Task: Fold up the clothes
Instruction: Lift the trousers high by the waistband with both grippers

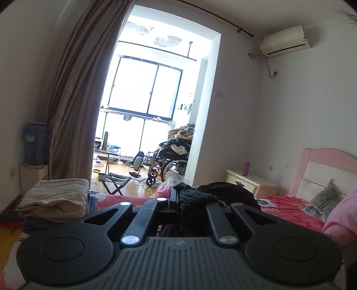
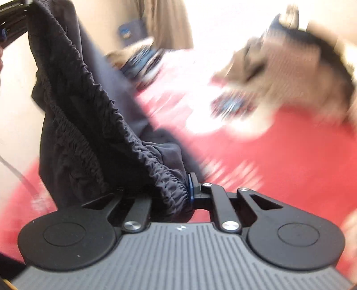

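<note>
A dark garment with a gathered elastic waistband point(image 2: 93, 107) hangs stretched between both grippers above the red bed point(image 2: 279, 156). My right gripper point(image 2: 185, 191) is shut on one end of the waistband. The left gripper shows at the top left of the right wrist view point(image 2: 20, 9), holding the other end. In the left wrist view my left gripper point(image 1: 178, 200) is shut on bunched dark fabric point(image 1: 191, 200), which hangs down between the fingers. The right wrist view is blurred by motion.
A folded beige cloth on a stack of clothes point(image 1: 55, 200) sits at the bed's left end. A dark heap point(image 1: 225, 191) lies further back, with a pillow point(image 1: 325, 198) by the pink headboard point(image 1: 328, 169). Beyond are a nightstand point(image 1: 250, 180), a folding stool point(image 1: 116, 180) and a wheelchair point(image 1: 169, 162).
</note>
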